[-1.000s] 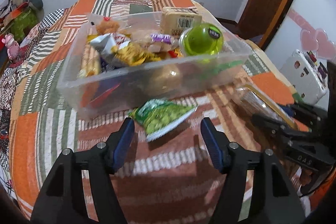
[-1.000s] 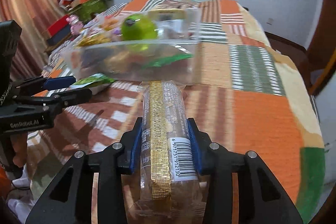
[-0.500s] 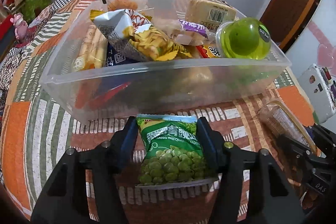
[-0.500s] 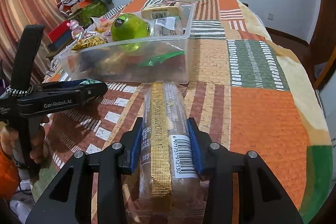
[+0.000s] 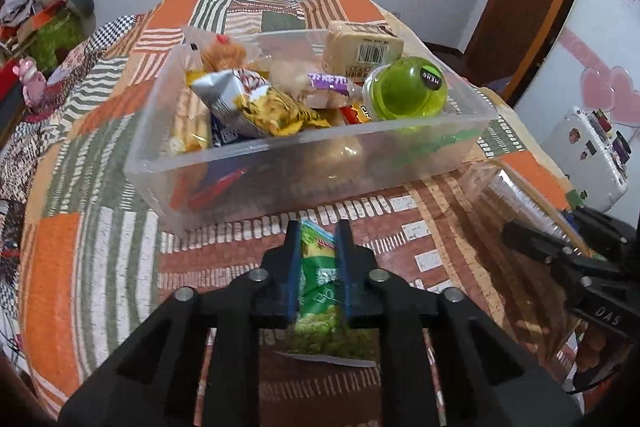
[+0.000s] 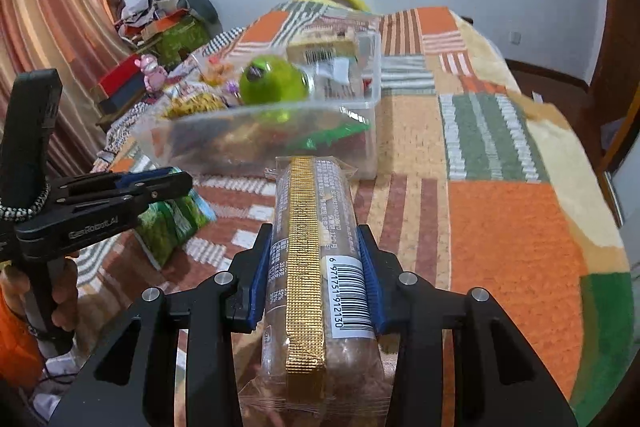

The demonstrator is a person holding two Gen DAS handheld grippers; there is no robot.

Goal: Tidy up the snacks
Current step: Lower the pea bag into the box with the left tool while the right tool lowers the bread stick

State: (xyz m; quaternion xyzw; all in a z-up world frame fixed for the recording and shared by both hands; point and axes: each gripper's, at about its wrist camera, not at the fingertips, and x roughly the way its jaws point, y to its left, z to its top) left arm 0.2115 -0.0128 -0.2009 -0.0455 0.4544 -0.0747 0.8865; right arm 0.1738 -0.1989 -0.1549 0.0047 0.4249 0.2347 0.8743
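Observation:
A clear plastic bin (image 5: pixel 280 163) full of snacks sits on the patchwork bedspread; it also shows in the right wrist view (image 6: pixel 256 135). My left gripper (image 5: pixel 318 247) is shut on a green pea snack bag (image 5: pixel 320 291), held just in front of the bin's near wall. From the right wrist view the left gripper (image 6: pixel 176 183) holds the green bag (image 6: pixel 172 223) hanging below it. My right gripper (image 6: pixel 316 247) is shut on a long clear cracker pack with a gold strip (image 6: pixel 312 239), to the right of the bin. That pack shows in the left wrist view (image 5: pixel 520 199) too.
In the bin lie a green round cup (image 5: pixel 404 95), a tan box with a barcode (image 5: pixel 360 47) and a yellow crinkled bag (image 5: pixel 276 111). Clutter and a pink toy (image 6: pixel 152 75) lie left of the bed. A white case (image 5: pixel 584 155) stands at right.
My left gripper closed on the green pea bag and lifted it off the bedspread, pulling back a little from the bin. My right gripper kept its grip on the cracker pack, raised slightly.

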